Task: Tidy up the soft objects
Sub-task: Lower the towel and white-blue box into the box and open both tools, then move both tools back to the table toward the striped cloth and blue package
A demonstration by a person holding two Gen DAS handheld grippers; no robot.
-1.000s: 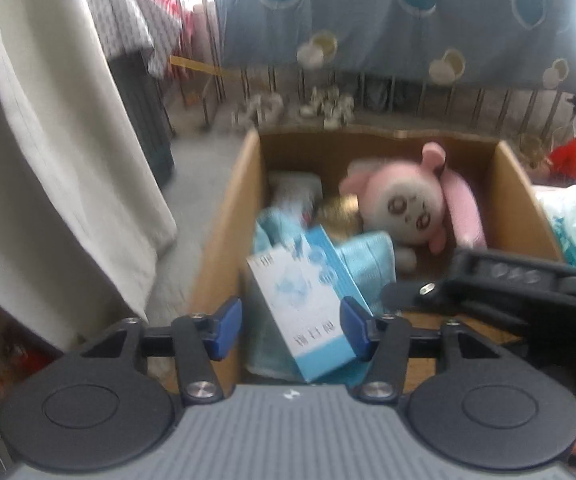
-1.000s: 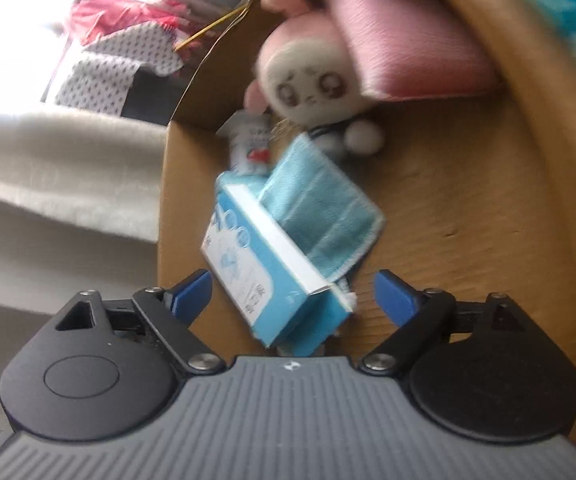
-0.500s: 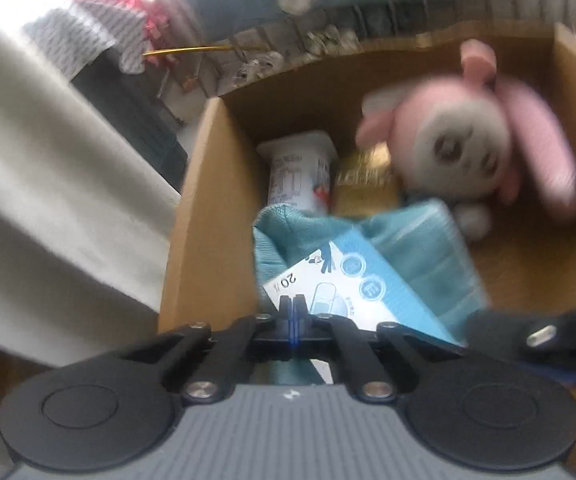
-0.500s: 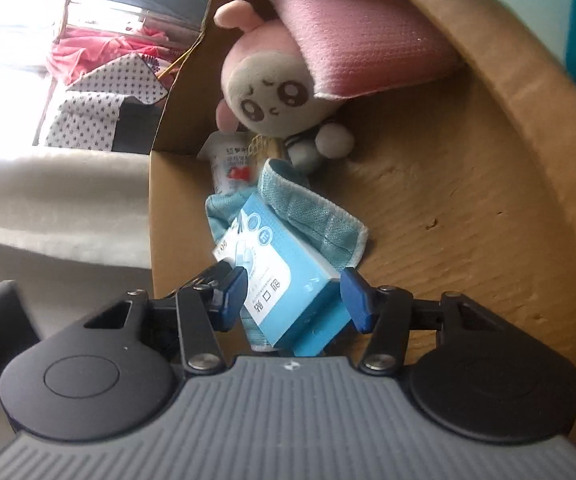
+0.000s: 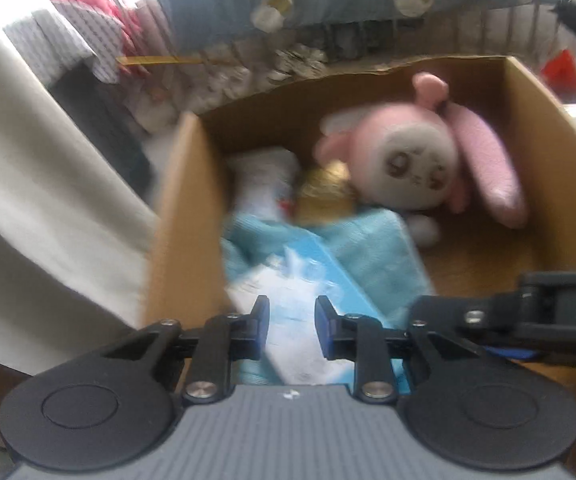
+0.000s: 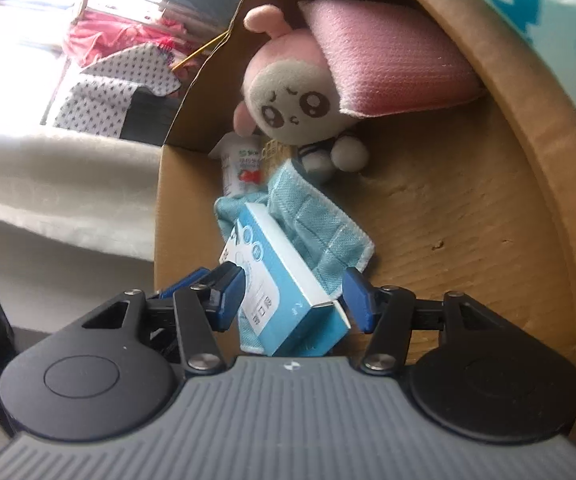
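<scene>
Left claw (image 5: 291, 322) jaws opening, angled steeply down — right claw (image 6: 293, 300) jaws opening.

A cardboard box (image 6: 467, 216) carries everything. On its floor lie a pink plush toy (image 6: 288, 108), a blue cloth (image 6: 319, 224), and what looks like a white packet (image 6: 242, 168). A blue-and-white carton (image 6: 284, 284) lies tilted on the cloth.

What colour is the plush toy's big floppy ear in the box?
Pink; the plush toy's ear shows best in the right wrist view.

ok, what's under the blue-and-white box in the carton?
A light blue cloth lies under the blue-and-white box, sticking out on its far and right sides. What lies beneath the cloth is covered, apart from bare cardboard carton floor beside it.
</scene>
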